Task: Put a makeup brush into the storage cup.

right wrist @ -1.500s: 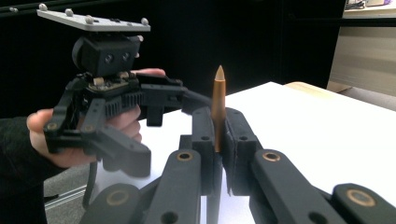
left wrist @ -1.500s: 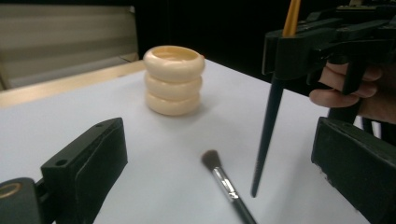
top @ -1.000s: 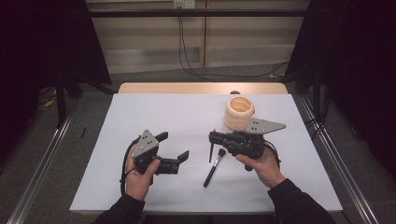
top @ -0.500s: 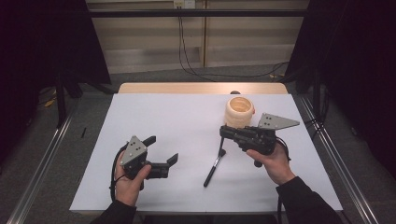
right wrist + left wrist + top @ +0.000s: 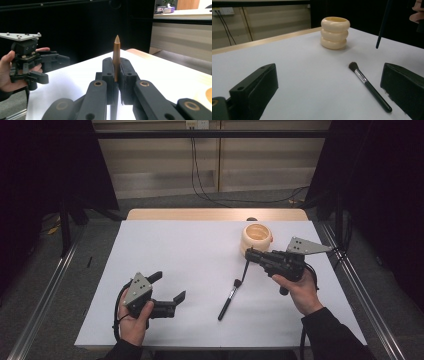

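Jaws of the left gripper [image 5: 169,286] wide apart and empty, nearest the front edge of the white table [image 5: 175,245]; pulled back toward the person and a little outward compared with a second ago. Just beyond, lying flat and untouched in the same spot: black makeup brush [image 5: 227,302], bristles toward the far side. Farther right, right gripper [image 5: 248,253] clamped tight on a slim brush [image 5: 116,57], handle tip poking up past the pads, the rest hanging clear of the table. Lifted off and carried right and away within the last second, now just beside the cream ribbed holder [image 5: 257,237]. Probably ready for tipping upright and dropping into the holder's open mouth; second brush left for afterwards.
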The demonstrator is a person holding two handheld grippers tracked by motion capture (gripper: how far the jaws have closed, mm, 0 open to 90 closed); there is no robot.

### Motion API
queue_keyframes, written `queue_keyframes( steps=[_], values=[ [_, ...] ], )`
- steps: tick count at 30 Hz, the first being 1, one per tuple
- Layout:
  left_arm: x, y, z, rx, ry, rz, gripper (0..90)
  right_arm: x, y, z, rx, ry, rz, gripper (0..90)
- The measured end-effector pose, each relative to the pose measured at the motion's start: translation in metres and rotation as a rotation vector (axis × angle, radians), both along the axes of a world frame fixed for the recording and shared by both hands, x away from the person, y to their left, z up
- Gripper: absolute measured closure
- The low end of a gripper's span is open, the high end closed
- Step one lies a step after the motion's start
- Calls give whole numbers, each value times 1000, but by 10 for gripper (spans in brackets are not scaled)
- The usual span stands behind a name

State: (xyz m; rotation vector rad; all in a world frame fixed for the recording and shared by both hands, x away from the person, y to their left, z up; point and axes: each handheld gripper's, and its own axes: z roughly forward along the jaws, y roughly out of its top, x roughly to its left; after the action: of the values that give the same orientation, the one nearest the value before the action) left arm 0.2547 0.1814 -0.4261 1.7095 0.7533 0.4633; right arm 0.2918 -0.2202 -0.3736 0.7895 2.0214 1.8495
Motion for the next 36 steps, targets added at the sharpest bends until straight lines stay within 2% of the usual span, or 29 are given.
queue_keyframes(
  steps=[3, 4, 9, 17, 21, 23, 26, 33, 35, 36],
  values=[
    [-1, 5, -1, 7, -6, 18, 12, 1, -4, 2, -11, -8, -17, 839],
    [-2, 5, -2, -2, 2, 22, 12, 2, -6, 3, -11, -9, -24, 839],
    [-5, 10, -7, 13, 18, 28, 17, 10, -13, 9, -12, -12, -46, 839],
    [-8, 10, -6, 22, -3, 10, 13, 20, -26, 25, -7, -33, -88, 839],
    [-8, 8, -5, 54, -21, 5, 19, 26, -30, 32, -21, -44, -109, 839],
    [-7, 8, -5, 46, -27, 4, 18, 30, -33, 36, -12, -47, -114, 839],
    [-7, 10, -6, 36, -18, 18, 16, 34, -35, 41, -22, -52, -134, 839],
    [-7, 10, -6, 27, -13, 2, 14, 49, -41, 53, -46, -76, -170, 839],
    [-7, 10, -6, 31, -21, -1, 13, 54, -42, 53, -42, -63, -178, 839],
    [-7, 10, -6, 31, -23, -2, 9, 56, -43, 53, -58, -56, -191, 839]
  ],
)
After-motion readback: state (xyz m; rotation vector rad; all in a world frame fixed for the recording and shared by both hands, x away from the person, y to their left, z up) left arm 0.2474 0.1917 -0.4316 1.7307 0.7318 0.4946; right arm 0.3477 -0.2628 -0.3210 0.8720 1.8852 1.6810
